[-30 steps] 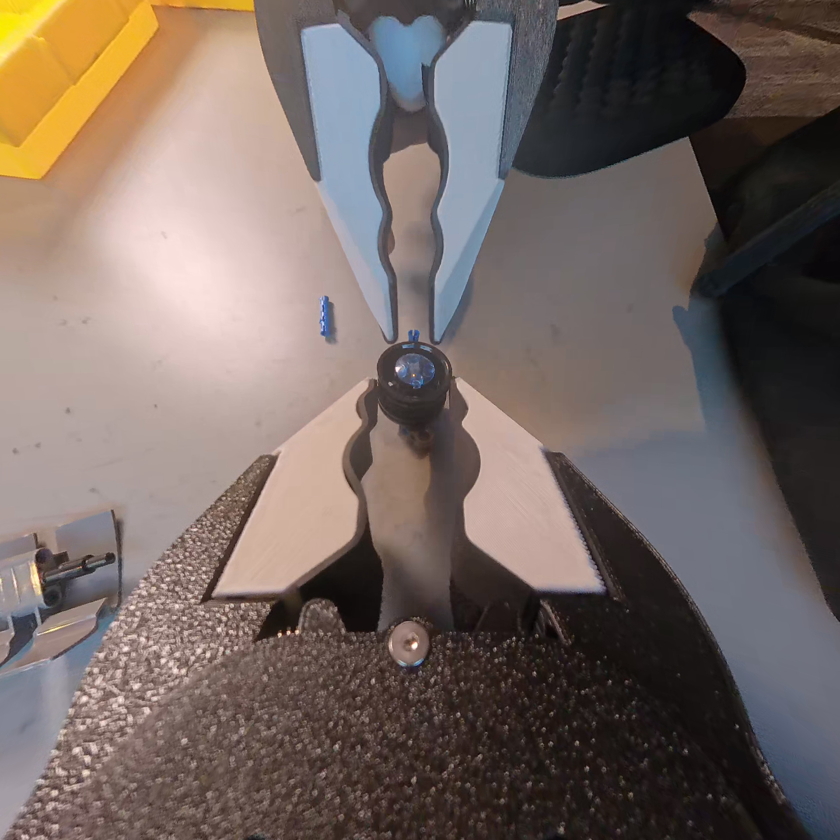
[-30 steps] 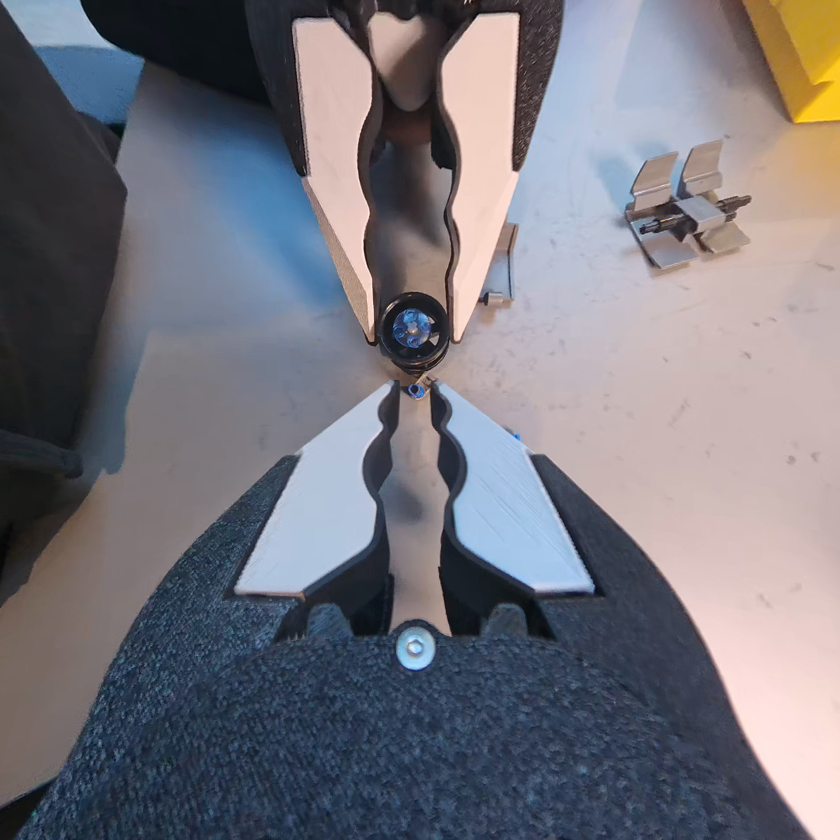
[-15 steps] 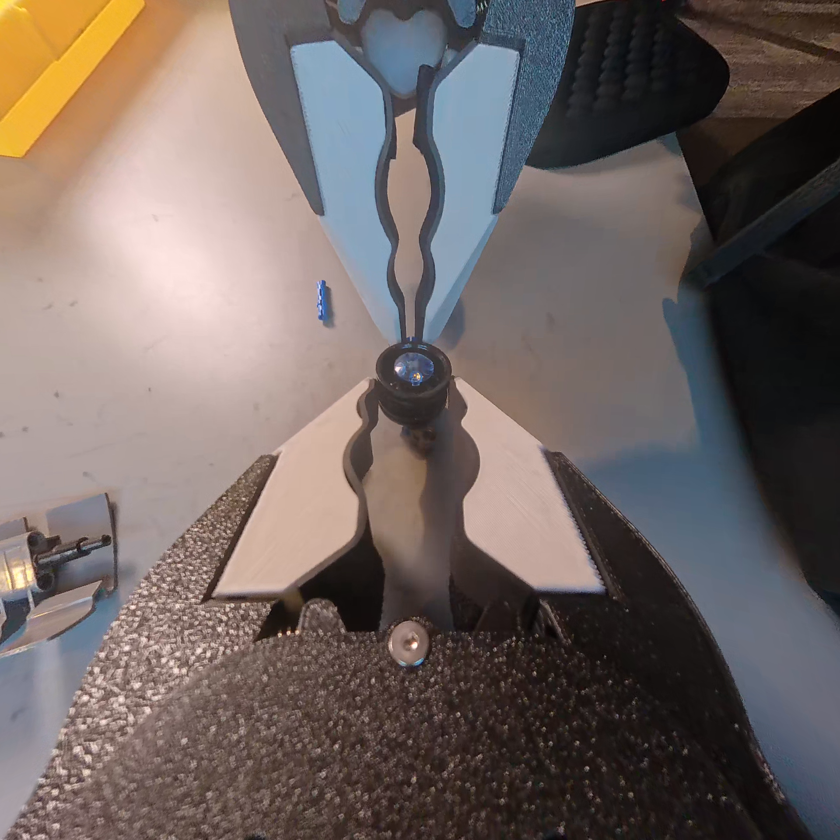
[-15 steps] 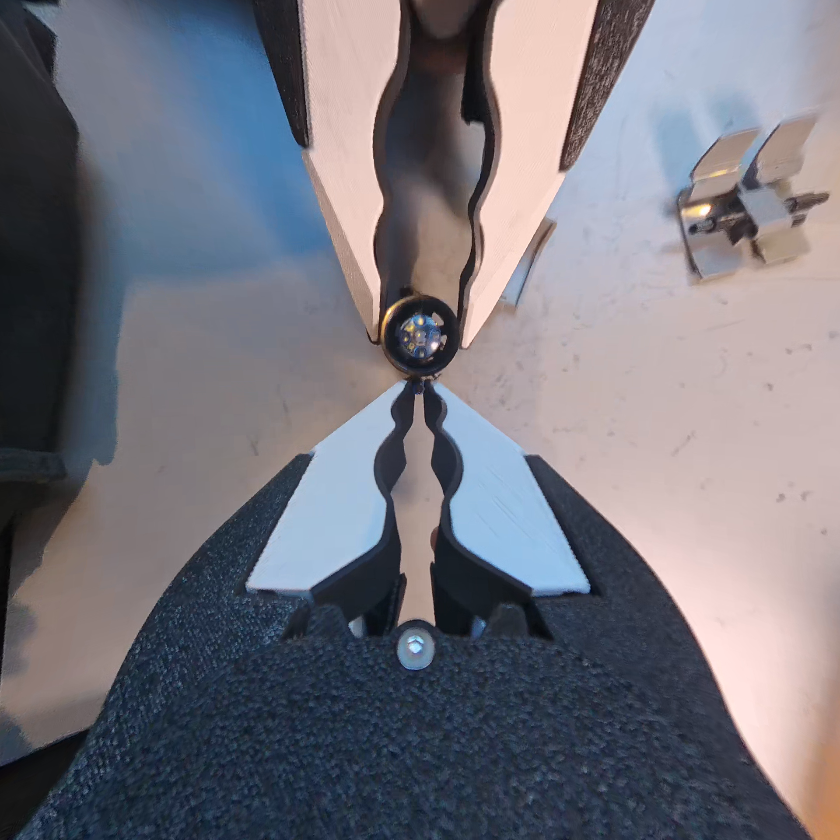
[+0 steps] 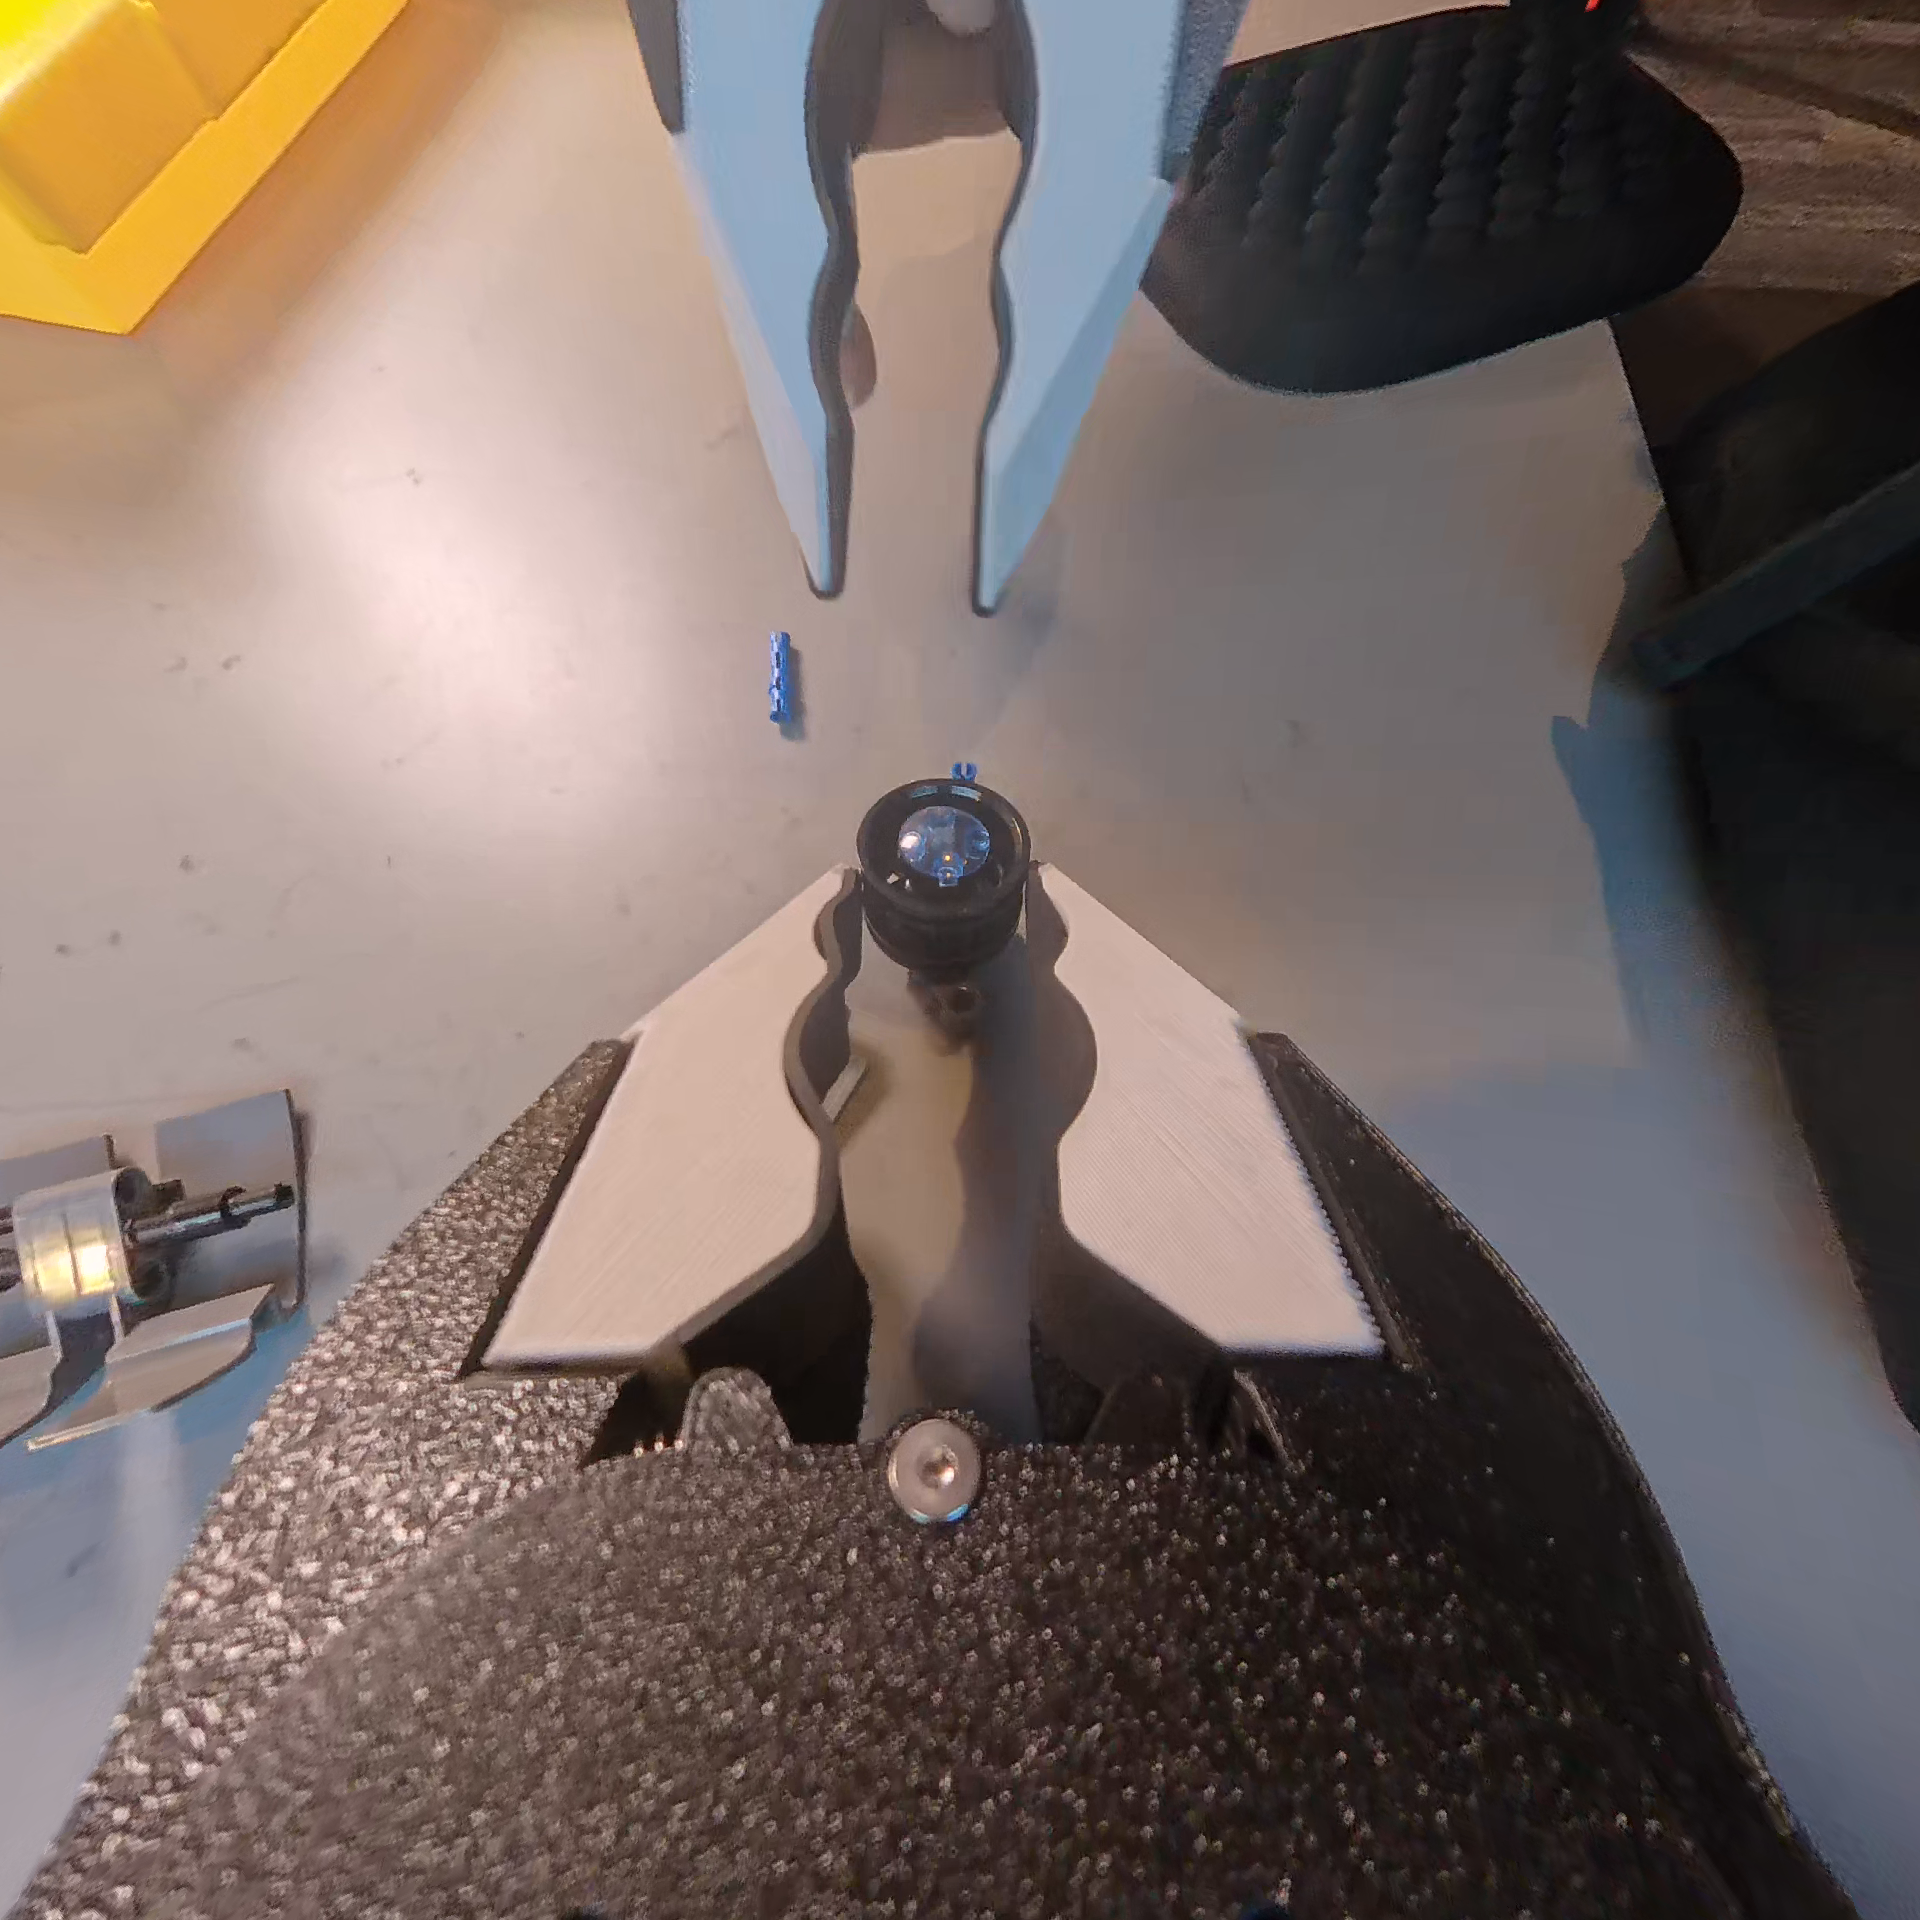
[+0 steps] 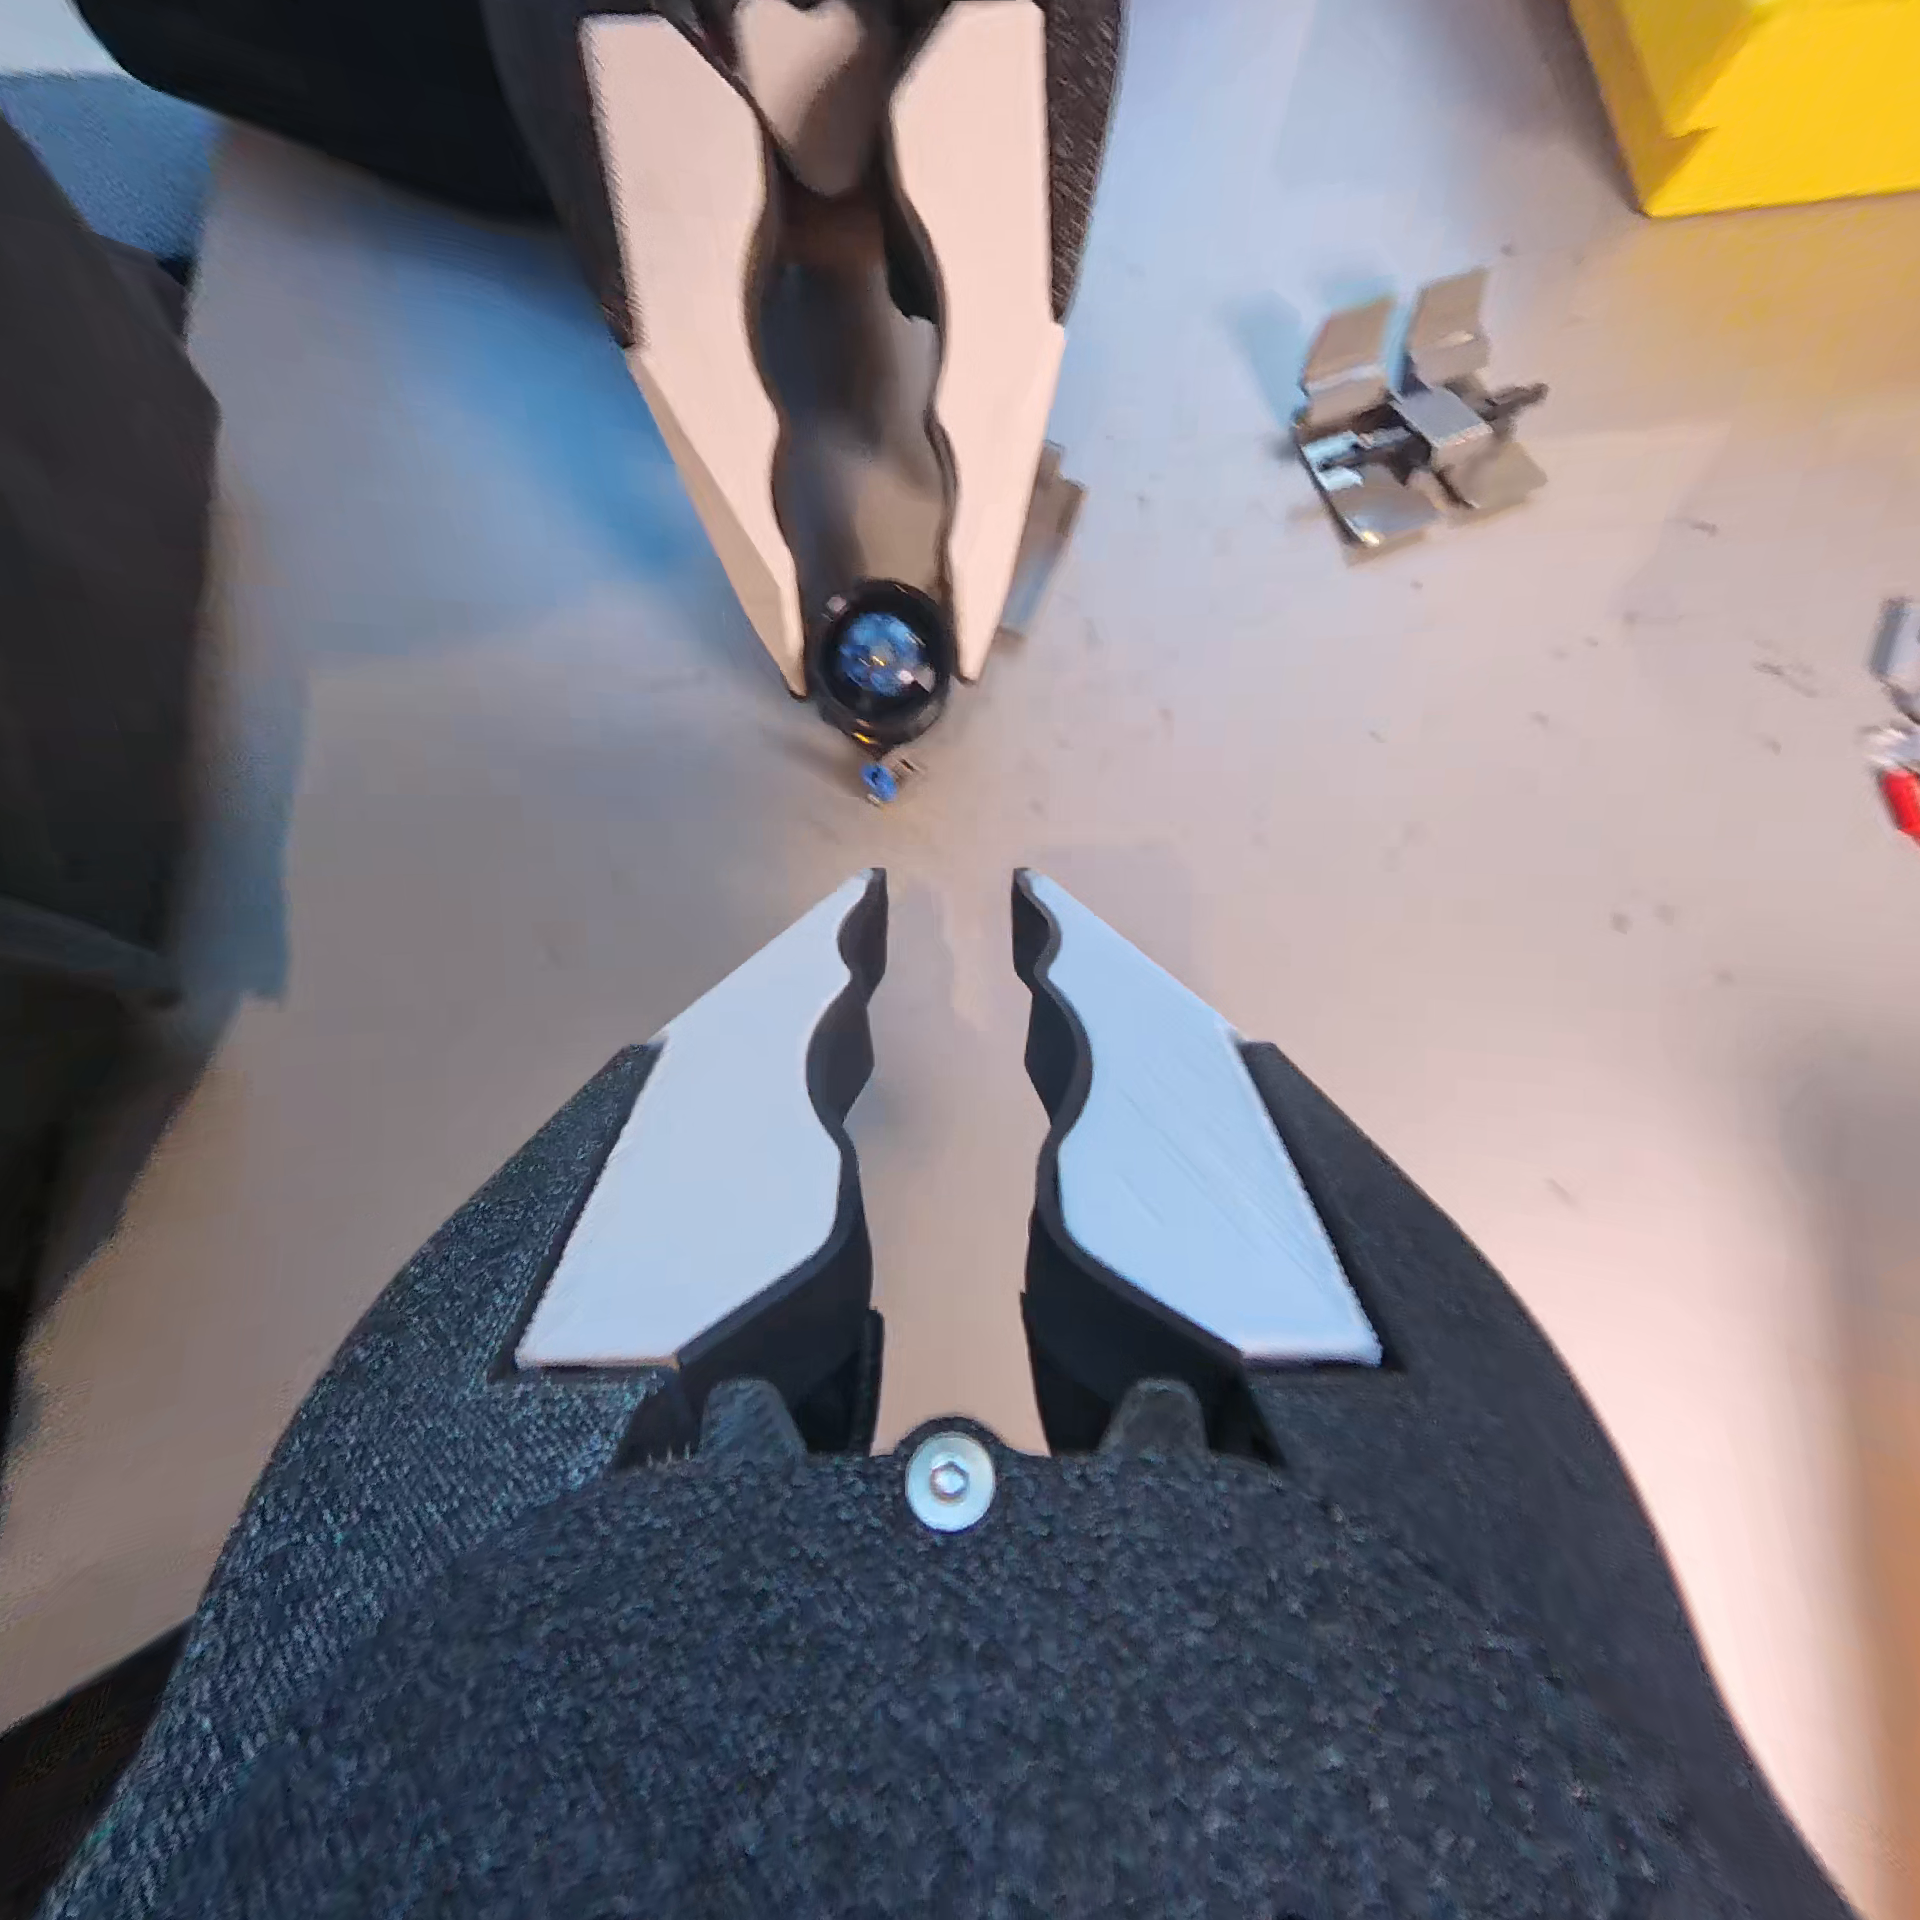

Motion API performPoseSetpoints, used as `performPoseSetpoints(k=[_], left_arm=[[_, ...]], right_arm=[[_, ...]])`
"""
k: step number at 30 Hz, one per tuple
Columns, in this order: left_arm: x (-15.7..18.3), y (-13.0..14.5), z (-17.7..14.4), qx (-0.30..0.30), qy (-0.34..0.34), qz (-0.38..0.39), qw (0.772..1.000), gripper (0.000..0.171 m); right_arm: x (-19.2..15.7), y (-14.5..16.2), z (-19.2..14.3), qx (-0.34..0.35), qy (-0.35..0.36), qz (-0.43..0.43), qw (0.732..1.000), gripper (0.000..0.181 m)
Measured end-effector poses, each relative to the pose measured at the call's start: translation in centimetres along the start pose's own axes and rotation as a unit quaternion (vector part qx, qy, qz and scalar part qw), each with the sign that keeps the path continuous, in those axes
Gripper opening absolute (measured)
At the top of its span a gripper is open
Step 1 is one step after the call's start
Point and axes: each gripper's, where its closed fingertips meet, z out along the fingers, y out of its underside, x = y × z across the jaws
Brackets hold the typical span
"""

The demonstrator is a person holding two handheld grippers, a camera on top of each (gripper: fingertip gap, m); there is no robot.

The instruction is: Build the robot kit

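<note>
My left gripper (image 5: 943, 883) is shut on a small black round part (image 5: 943, 868) with a bluish lens-like centre, held at its fingertips just above the table. The part also shows in the right wrist view (image 6: 881, 665), between the left gripper's fingers. My right gripper (image 6: 948, 878) is open and empty, facing the left one with a gap between them; in the left wrist view it (image 5: 902, 597) hangs beyond the black part. A tiny blue piece (image 6: 881, 781) lies on the table between the two grippers. A blue pin (image 5: 779, 677) lies left of it.
A metal hinged assembly (image 5: 125, 1247) lies at the left; it also shows in the right wrist view (image 6: 1413, 436). A yellow bin (image 5: 125, 135) stands at the far left corner. A black chair seat (image 5: 1455, 187) sits beyond the table edge (image 5: 1621, 436). A red-and-metal item (image 6: 1896, 748) lies at the right edge. The gap from one gripper's tips to the other's is roughly 6 cm. About 4 cm separates my right fingertips from the blue pin (image 5: 779, 677).
My right gripper has opened, let go of the tiny blue piece and drawn back from the black part. The blue piece now lies on the table. My left gripper still holds the black part.
</note>
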Motion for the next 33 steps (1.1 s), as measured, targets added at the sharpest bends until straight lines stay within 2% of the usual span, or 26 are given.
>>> performPoseSetpoints(k=[2, 7, 12, 15, 19, 23, 28, 33], left_arm=[[-0.1, -0.1, 0.2, -0.004, -0.002, 0.004, 1.000, 0.032], [-0.1, -0.6, -0.2, 0.003, -0.009, 0.008, 1.000, 0.042], [-0.7, -1.7, -2.9, 0.040, -0.036, -0.011, 0.998, 0.043], [-1.0, -1.7, -4.1, 0.035, -0.061, -0.021, 0.997, 0.038], [1.4, -2.1, -4.2, 0.019, -0.049, 0.014, 0.998, 0.028], [3.0, -1.6, -3.5, -0.024, -0.047, 0.052, 0.997, 0.021], [3.6, -1.1, -3.4, -0.033, -0.056, 0.060, 0.996, 0.004], [3.8, -1.1, -3.7, -0.009, -0.061, 0.053, 0.997, 0.004]], right_arm=[[1.4, 1.0, -0.3, -0.013, 0.018, 0.010, 1.000, 0.021], [3.0, 3.0, 1.0, -0.054, 0.012, 0.020, 0.998, 0.021], [2.9, 3.2, 1.9, -0.053, -0.014, 0.047, 0.997, 0.003], [1.5, 1.1, 1.3, -0.014, -0.021, 0.037, 0.999, 0.003], [-1.7, -3.0, 0.8, 0.015, -0.014, -0.009, 1.000, 0.003], [-4.0, -4.6, 2.0, -0.003, -0.026, -0.028, 0.999, 0.003], [-5.1, -5.2, 2.8, -0.009, -0.029, -0.042, 0.999, 0.003], [-6.0, -7.0, 1.9, 0.050, -0.045, -0.027, 0.997, 0.000]])
